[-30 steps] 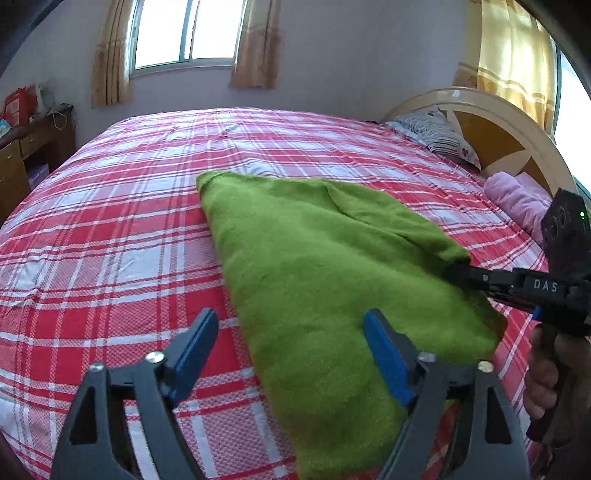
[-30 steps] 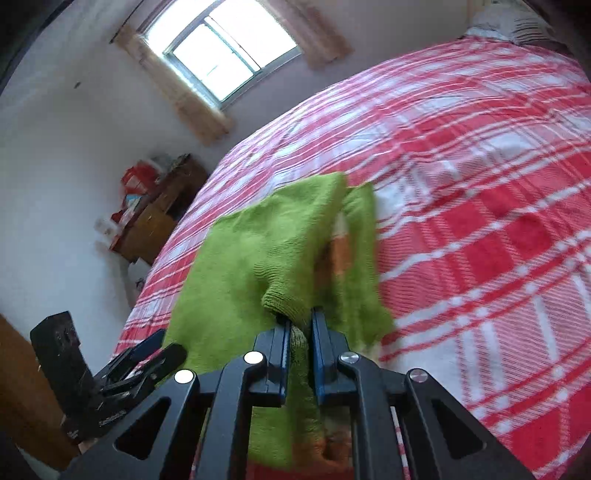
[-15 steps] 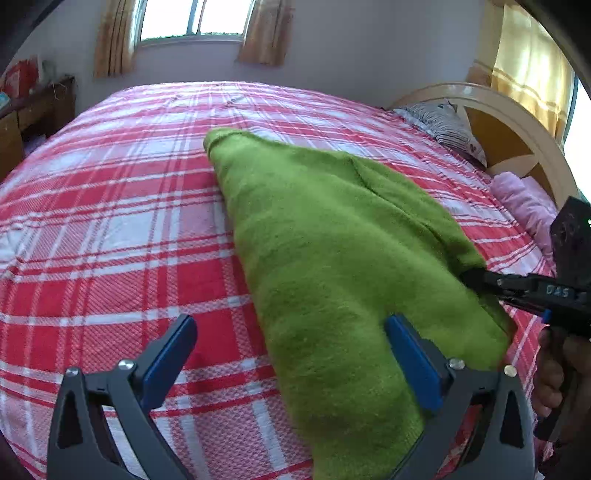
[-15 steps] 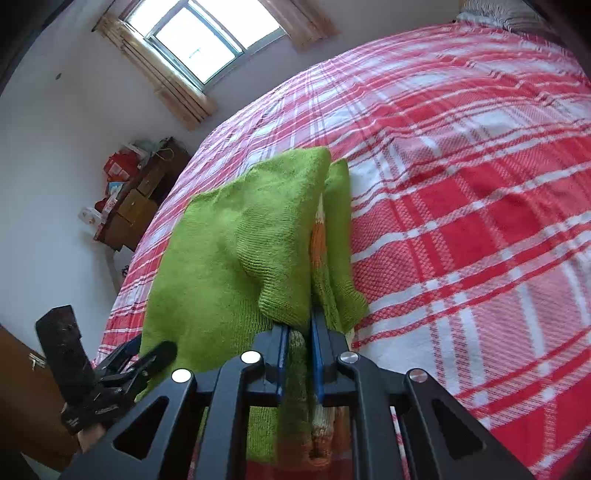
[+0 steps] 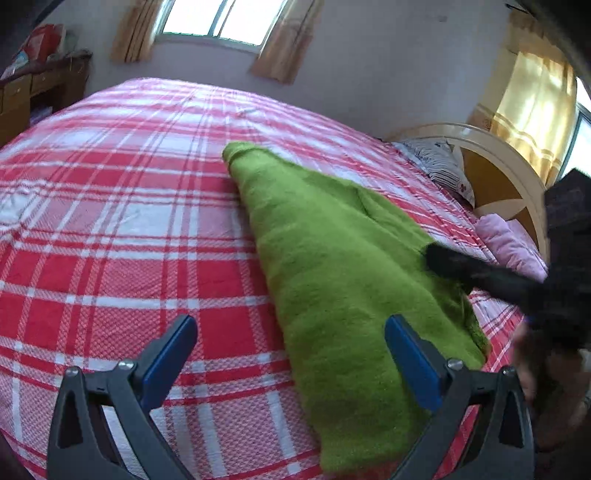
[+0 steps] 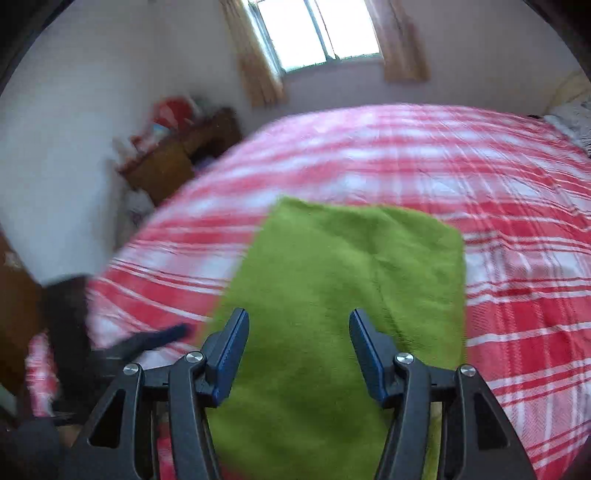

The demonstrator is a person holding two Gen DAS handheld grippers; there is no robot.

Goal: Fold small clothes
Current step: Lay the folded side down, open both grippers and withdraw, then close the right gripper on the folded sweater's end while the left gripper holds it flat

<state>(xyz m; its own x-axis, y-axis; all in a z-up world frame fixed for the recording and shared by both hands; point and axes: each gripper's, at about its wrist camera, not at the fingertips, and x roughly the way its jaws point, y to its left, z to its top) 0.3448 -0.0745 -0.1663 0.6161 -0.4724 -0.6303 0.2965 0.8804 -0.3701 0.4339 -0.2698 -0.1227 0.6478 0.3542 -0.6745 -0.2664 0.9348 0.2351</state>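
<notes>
A green knitted garment lies folded lengthwise on the red plaid bed; it also shows in the right wrist view. My left gripper is open and empty, low over the garment's near left edge. My right gripper is open and empty just above the garment's near end. In the left wrist view the right gripper is a dark blur at the garment's right edge. The left gripper shows blurred at the left of the right wrist view.
A wooden headboard with a striped pillow and a pink cloth lies at the right. A wooden cabinet with clutter stands by the far wall under the window.
My right gripper has opened and let go of the green garment, which now lies flat. The right wrist view has swung round. My left gripper stayed open.
</notes>
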